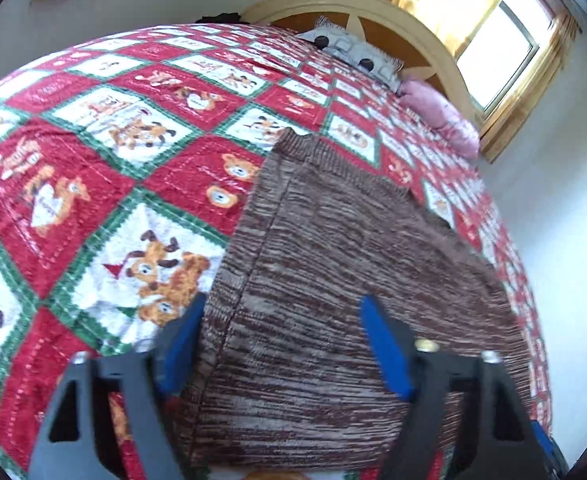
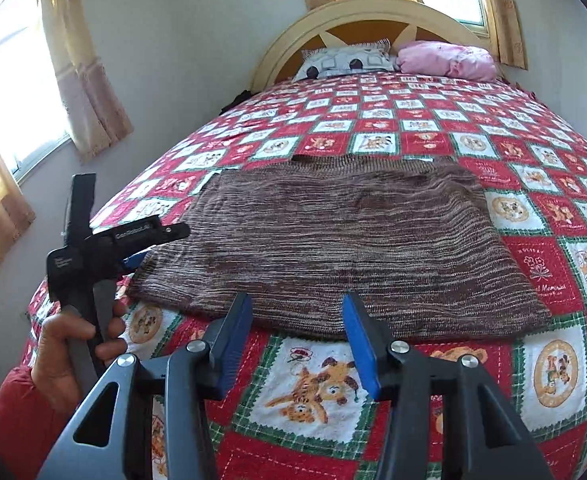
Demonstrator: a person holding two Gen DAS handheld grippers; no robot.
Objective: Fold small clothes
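Sweater (image 1: 333, 280): a brown-and-white marled knit, lying flat on the red, white and green patchwork quilt (image 1: 93, 160) that covers the bed.

Left wrist view. The sweater's left edge runs as a straight seam from the near end toward the far corner, with open quilt all along its left side. The right edge steps outward and then follows the bed's right border; beyond it only a narrow strip of quilt shows before the wall. Far ahead are a patterned pillow (image 1: 353, 50), a pink pillow (image 1: 445, 120) and the headboard (image 1: 373, 12), all well apart from the sweater. My left gripper (image 1: 281, 344) has its jaws spread wide. The blue-padded fingers (image 1: 385, 348) sit over the near part of the sweater, the left one at its seam edge. I cannot tell whether the pads touch the fabric; nothing is held.

Right wrist view. The sweater (image 2: 333, 240) lies crosswise, its near hem just beyond my fingertips, bare quilt (image 2: 533, 264) to the right and below. My right gripper (image 2: 297, 344) is parted, empty, poised above the quilt just short of the hem. At the sweater's left corner my left hand (image 2: 65, 344) holds the left gripper (image 2: 133, 260), with its blue tip at that corner.
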